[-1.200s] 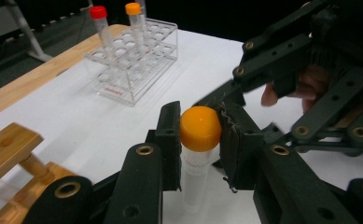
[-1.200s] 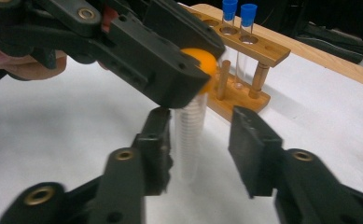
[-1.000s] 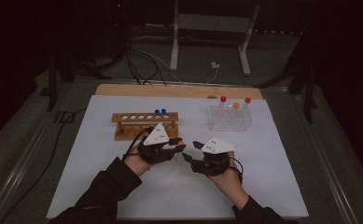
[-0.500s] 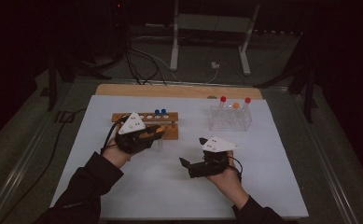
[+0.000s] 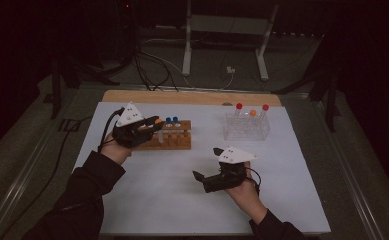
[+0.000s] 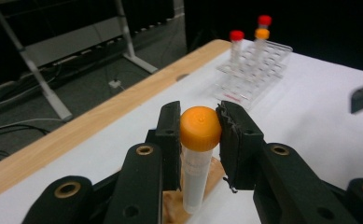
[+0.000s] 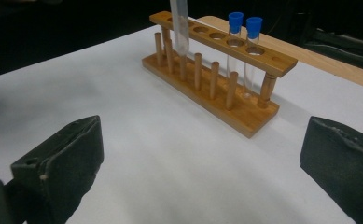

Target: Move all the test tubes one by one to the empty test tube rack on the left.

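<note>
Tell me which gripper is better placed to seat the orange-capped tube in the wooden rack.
Left. The left gripper grips the orange-capped tube just above the wooden rack. The right gripper is open and empty, resting well back from the rack.

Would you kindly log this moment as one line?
left hand-held gripper: shut on orange-capped tube | right hand-held gripper: open, empty | wooden rack: two blue-capped tubes

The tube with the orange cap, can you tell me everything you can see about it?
The tube with the orange cap is a slim, clear plastic-looking tube, whitish along its body, topped by a round orange screw cap. It stands upright, clamped at the cap between the black jaws of the left gripper. Its lower end hangs over the wooden rack, near the rack's left end by the high view. Whether the tip has entered a hole cannot be told.
</note>
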A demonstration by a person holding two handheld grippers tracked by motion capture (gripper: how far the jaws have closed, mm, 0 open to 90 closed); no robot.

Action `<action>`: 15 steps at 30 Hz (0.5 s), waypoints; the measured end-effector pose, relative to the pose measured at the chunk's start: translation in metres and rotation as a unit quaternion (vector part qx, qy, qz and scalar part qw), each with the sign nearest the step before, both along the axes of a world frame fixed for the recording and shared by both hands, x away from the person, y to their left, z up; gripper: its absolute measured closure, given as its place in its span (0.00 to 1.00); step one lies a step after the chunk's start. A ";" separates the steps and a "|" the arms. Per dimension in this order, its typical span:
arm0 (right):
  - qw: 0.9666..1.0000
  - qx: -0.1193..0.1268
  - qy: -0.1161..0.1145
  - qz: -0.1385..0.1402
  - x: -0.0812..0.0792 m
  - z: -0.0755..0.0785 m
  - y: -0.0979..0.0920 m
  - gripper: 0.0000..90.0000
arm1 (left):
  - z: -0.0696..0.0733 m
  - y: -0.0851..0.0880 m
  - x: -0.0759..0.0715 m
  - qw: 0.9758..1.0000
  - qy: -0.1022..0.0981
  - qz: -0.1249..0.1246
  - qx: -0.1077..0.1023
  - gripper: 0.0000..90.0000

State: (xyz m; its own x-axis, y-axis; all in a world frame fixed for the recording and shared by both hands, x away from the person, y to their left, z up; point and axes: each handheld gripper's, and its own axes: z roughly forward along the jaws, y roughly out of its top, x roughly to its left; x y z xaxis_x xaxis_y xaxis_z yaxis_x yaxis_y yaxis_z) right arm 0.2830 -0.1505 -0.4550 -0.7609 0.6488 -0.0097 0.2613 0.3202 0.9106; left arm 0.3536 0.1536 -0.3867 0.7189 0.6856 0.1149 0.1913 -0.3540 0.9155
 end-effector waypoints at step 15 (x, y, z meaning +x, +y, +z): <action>1.000 0.003 0.004 -0.002 0.002 -0.001 -0.003 0.00 | 0.002 0.004 0.037 0.998 -0.016 0.059 -0.018 0.80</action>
State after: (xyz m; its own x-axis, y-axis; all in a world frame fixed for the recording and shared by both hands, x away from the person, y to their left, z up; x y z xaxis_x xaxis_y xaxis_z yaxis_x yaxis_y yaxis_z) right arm 0.2848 -0.1533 -0.4558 -0.7585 0.6517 0.0012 0.2703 0.3129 0.9105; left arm 0.3911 0.1581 -0.3845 0.6293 0.7692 0.1107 0.2004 -0.2983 0.9332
